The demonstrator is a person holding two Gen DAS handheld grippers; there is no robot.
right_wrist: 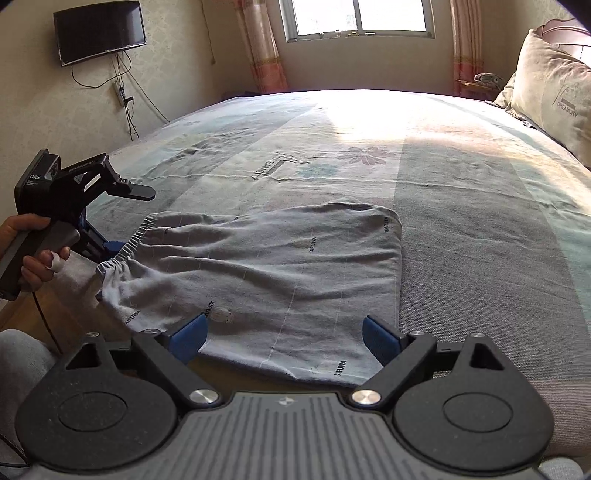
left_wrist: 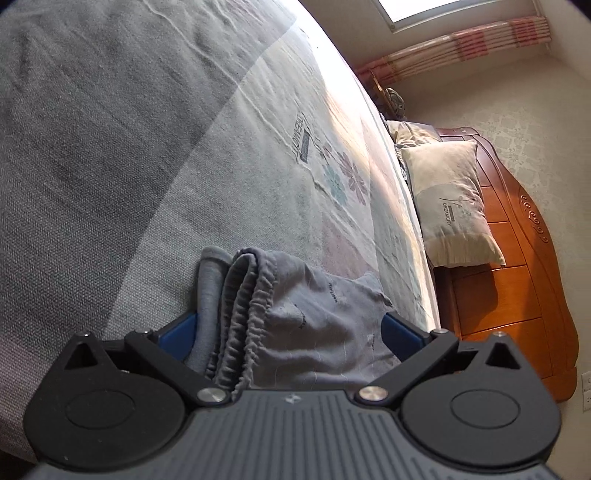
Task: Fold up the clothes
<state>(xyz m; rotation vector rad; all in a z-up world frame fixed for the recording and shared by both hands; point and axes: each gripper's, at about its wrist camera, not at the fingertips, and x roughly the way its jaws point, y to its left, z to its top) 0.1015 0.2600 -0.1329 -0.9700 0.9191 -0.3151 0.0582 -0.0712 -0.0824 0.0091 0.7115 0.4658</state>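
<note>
Shorts (right_wrist: 258, 266) lie on bed (right_wrist: 480, 221) near its front edge, pillow (right_wrist: 554, 99) far right, TV (right_wrist: 99, 31) on wall far left.

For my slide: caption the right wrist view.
Open right gripper over grey elastic-waist shorts on patterned bedsheet.

each gripper (right_wrist: 284, 338) has a ribbed grey body, black round-lobed link arms with silver pivot screws, and blue finger pads (right_wrist: 188, 338). the left gripper (right_wrist: 107, 245) carries a black camera block marked "das" and trails a black cable.
</note>
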